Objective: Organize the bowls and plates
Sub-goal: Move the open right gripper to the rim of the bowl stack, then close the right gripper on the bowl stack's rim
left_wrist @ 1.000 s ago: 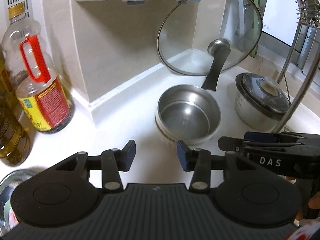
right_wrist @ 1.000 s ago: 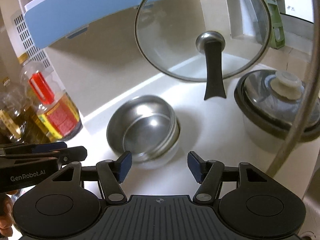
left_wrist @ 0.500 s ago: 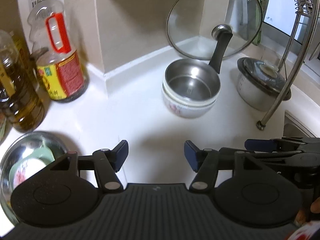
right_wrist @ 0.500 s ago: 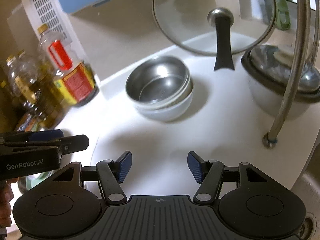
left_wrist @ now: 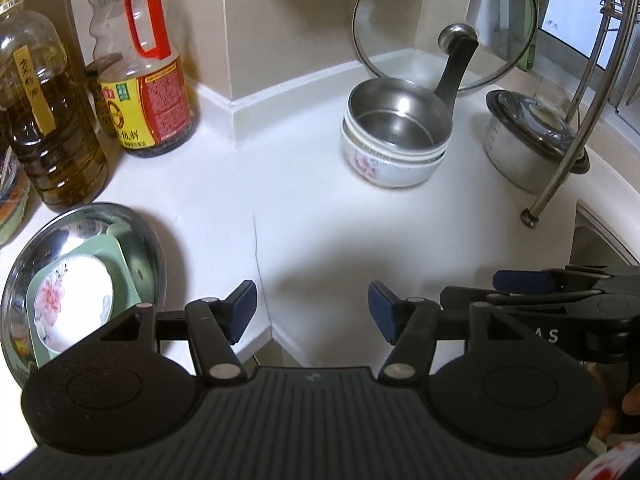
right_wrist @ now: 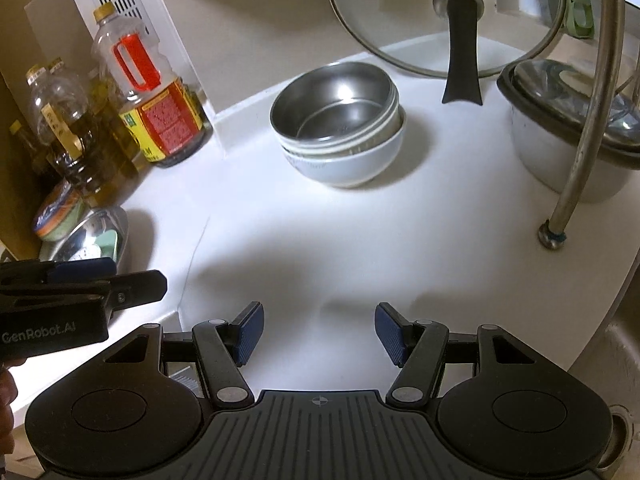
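A steel bowl (left_wrist: 396,120) sits nested in white floral bowls (left_wrist: 384,168) at the back of the white counter; the right wrist view shows the same steel bowl (right_wrist: 336,104) atop the white bowls (right_wrist: 348,164). At the left, a steel plate (left_wrist: 148,240) holds a green square plate (left_wrist: 132,272) and a small floral dish (left_wrist: 72,300). My left gripper (left_wrist: 313,308) is open and empty over the counter's front edge, well short of the bowls. My right gripper (right_wrist: 320,330) is also open and empty, beside it on the right.
Oil bottles (left_wrist: 148,80) stand at the back left. A glass lid (left_wrist: 444,28) leans in the corner behind the bowls. A lidded pot (left_wrist: 528,140) and a rack's metal leg (left_wrist: 560,168) stand at the right, next to the sink edge (left_wrist: 600,232).
Both grippers have drawn back from the bowl stack, which now looks smaller and farther. The left jaws have widened. The steel plate with its dishes has come into view at the left.
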